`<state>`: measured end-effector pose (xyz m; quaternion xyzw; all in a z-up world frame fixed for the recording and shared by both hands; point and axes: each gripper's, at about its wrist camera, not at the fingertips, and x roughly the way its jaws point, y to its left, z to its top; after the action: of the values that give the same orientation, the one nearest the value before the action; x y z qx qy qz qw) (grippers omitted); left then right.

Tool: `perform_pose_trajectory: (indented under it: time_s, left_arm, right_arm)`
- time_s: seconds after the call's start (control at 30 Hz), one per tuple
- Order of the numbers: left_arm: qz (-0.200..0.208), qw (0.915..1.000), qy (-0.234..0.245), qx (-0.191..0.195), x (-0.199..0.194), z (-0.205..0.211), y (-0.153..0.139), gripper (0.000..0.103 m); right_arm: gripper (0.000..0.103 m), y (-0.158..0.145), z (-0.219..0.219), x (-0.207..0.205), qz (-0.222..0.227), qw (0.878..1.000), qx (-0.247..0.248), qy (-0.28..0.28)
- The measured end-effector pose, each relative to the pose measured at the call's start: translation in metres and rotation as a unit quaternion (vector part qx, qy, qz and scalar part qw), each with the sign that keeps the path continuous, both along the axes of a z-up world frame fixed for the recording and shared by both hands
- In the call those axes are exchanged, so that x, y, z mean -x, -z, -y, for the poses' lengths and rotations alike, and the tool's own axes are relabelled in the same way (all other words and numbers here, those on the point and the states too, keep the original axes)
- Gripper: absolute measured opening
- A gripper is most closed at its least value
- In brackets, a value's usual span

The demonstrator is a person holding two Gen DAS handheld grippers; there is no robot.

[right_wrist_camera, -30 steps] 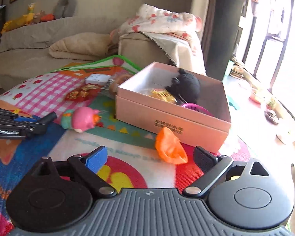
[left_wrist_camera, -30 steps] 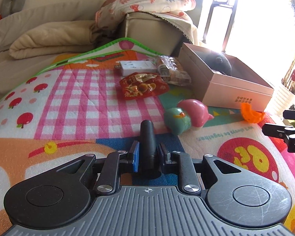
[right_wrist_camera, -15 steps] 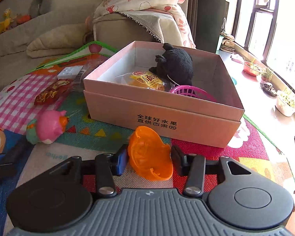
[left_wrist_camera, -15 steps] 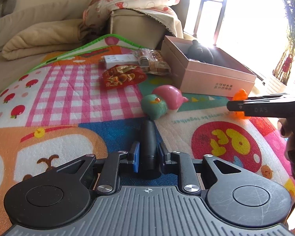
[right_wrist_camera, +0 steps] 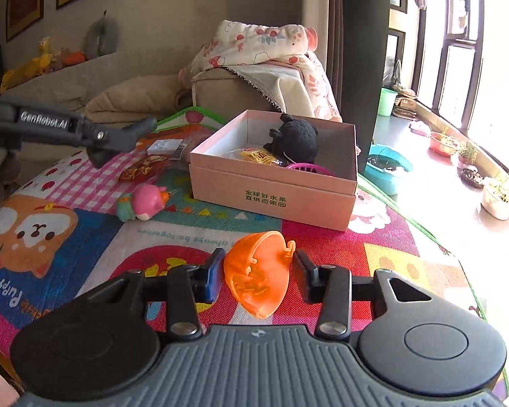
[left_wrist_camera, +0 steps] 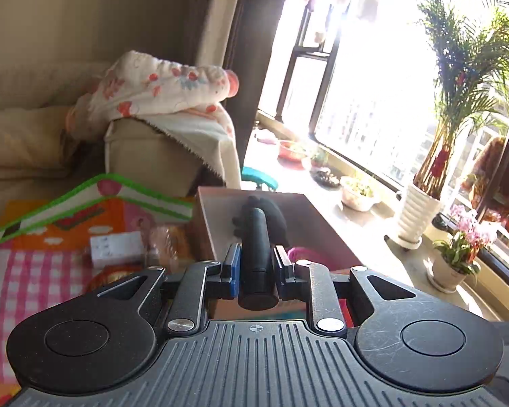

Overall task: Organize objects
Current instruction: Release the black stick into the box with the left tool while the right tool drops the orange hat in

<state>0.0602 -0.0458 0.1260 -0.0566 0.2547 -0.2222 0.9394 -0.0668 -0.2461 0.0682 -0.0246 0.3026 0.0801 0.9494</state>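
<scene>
Orange plastic, a half-shell [right_wrist_camera: 258,273], sits squeezed between the pads of my right gripper [right_wrist_camera: 257,273], hollow side facing the camera, lifted clear of the play mat [right_wrist_camera: 383,247]. Those jaws have just been closing, and now both pads press its edges. Ahead of it, on the mat, stands the pink cardboard box [right_wrist_camera: 271,193], open at the top. Inside I see a black plush toy [right_wrist_camera: 297,137], a yellow snack packet [right_wrist_camera: 259,156] in front of it and the rim of a magenta basket [right_wrist_camera: 308,168] at the near wall.

My left gripper [left_wrist_camera: 257,264] is clamped tight on a black cylinder [left_wrist_camera: 257,247], which sticks out forward between the pads and points towards that same box [left_wrist_camera: 319,224]. In the right view that left gripper [right_wrist_camera: 129,134] hangs in the air above the pink-checked part of the mat, well to the left of the box.

On the mat, left of the box, lie a pink and green bird toy [right_wrist_camera: 142,201], a red snack bag [right_wrist_camera: 144,168] and a white power strip [right_wrist_camera: 164,146], with a clear wrapped pack [left_wrist_camera: 168,242] just beside the box wall. Behind it all, a beige sofa arm [right_wrist_camera: 230,93] carries a flowered blanket [right_wrist_camera: 261,45].
</scene>
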Motion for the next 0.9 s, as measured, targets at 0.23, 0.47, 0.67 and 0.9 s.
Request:
perform_pose_trajectory:
  time_s: [0.23, 0.47, 0.67, 0.9]
  left_arm:
    - [0.025, 0.9989, -0.01, 0.039, -0.089, 0.042, -0.014, 0.024]
    - [0.014, 0.9987, -0.009, 0.049, -0.07, 0.01, 0.012, 0.024]
    - [-0.043, 0.998, -0.042, 0.017, -0.026, -0.04, 0.06, 0.024]
    - [-0.089, 0.9931, -0.076, -0.003, 0.016, -0.081, 0.093, 0.024]
  right_arm:
    - [0.042, -0.004, 0.011, -0.023, 0.007, 1.0, -0.003, 0.028]
    - [0.042, 0.006, 0.018, -0.042, -0.018, 0.999, -0.002, 0.039]
    - [0.042, -0.018, 0.02, -0.078, 0.014, 0.999, 0.009, 0.038]
    - [0.042, -0.072, 0.028, -0.17, 0.058, 0.997, 0.002, 0.057]
